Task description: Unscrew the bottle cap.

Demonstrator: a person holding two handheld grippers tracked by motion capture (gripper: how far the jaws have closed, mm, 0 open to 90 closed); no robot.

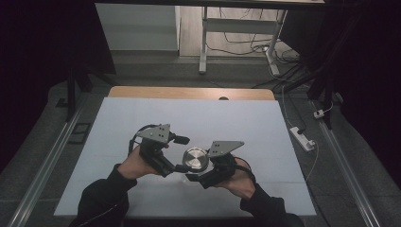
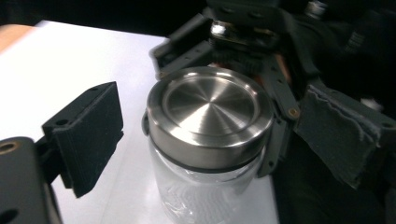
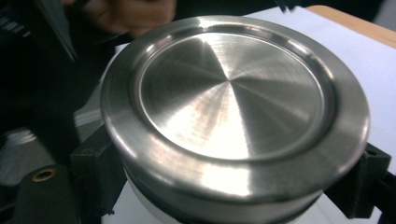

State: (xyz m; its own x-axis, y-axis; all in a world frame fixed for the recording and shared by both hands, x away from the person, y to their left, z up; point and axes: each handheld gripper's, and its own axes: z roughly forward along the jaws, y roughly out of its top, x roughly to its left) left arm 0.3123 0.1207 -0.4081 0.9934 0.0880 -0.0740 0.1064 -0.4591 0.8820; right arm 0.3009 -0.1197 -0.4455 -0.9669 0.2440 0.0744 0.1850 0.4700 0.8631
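high view: right gripper (image 1: 191,176) fingers clamped on the glass jar (image 2: 205,196) beneath its steel lid (image 1: 195,159), left gripper (image 1: 178,153) fingers apart

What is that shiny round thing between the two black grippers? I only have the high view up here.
Observer: A brushed steel lid on a clear glass jar; the glass body shows in the left gripper view.
Operator: Is anything gripping it?
Observer: Yes. In the right gripper view, the right gripper has a black jaw pressed against each side of the jar, just under the lid.
Operator: And the left gripper?
Observer: The left gripper is open; its foam-padded fingers stand apart from the jar, with white table showing between.
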